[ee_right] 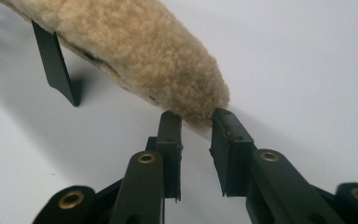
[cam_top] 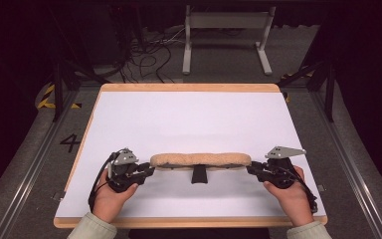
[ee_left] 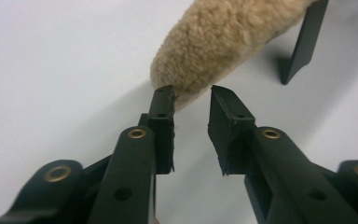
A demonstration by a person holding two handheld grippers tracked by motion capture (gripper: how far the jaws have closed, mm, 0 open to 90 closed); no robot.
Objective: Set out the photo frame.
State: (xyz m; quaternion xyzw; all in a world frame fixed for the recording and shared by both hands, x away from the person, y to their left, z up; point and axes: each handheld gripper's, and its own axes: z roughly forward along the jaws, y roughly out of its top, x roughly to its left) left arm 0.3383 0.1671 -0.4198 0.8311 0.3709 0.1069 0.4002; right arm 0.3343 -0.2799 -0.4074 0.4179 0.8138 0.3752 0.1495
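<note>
The room was dark around a table (cam_top: 129, 124) covered with a white sheet and edged in light wood; grey floor, cables and a white metal frame (cam_top: 226, 35) lay behind it, toward 12 o'clock.

Nearest, at the 6 o'clock edge of the high view, two forearms in pale sleeves came in. The left gripper (cam_top: 148, 171) sat at about 8 o'clock on the sheet, and the right gripper (cam_top: 251, 169) at about 4 o'clock. Both pointed inward, toward each other.

Between them was the fleece pad (cam_top: 200, 159), a long tan woolly piece. Its long axis ran from 9 o'clock to 3 o'clock, across the table, with one rounded end toward each gripper. A black tab (cam_top: 198, 174) stuck out under its middle, toward 6 o'clock.

In the left gripper view, the jaws stood narrowly apart at the end of the fleece pad (ee_left: 223, 37); one tip touched the wool, the other was just beside it. In the right gripper view, the jaws were also narrow, and both tips met the end of the fleece pad (ee_right: 144, 51). Whether the pads really pressed on it, I could not tell in either view.

The underside of the pad was mostly hidden, and its far part was cut off in both gripper views. The corners of the room were too dark to read.
</note>
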